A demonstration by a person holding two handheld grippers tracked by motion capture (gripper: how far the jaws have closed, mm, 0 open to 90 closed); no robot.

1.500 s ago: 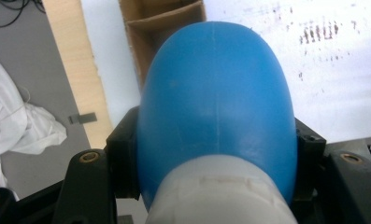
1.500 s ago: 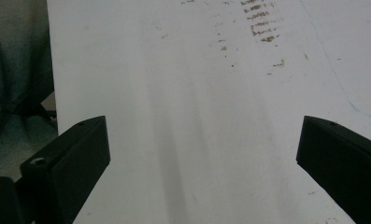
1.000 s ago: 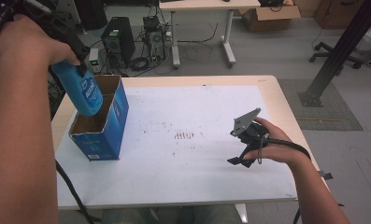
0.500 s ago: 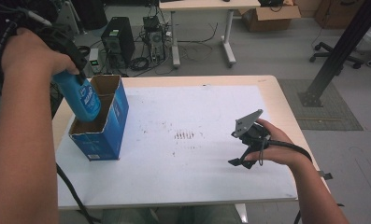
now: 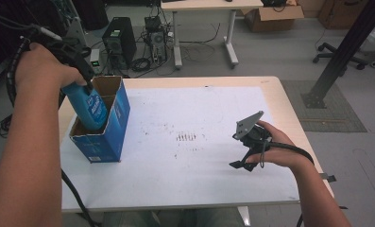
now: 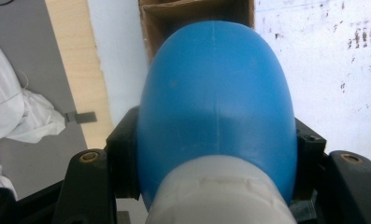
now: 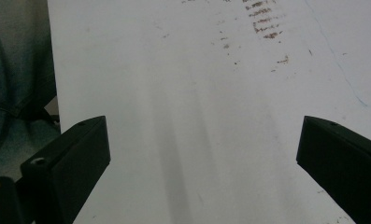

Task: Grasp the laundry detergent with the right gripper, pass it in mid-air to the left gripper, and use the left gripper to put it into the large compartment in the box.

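The left gripper (image 5: 83,78) clamps a glossy blue plastic bottle (image 5: 91,106) near its white neck, the base already inside the open blue cardboard box (image 5: 110,137) at the table's left edge. Recommended: keep the bottle upright, lower it clear of the box walls, and release only once it is seated. The right gripper (image 5: 245,153) rests on the white table sheet (image 5: 199,170), jaws wide and empty.

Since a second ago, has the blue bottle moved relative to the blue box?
Yes. The blue bottle, clamped in the left gripper, has come down into the open blue cardboard box; earlier it was above the rim.
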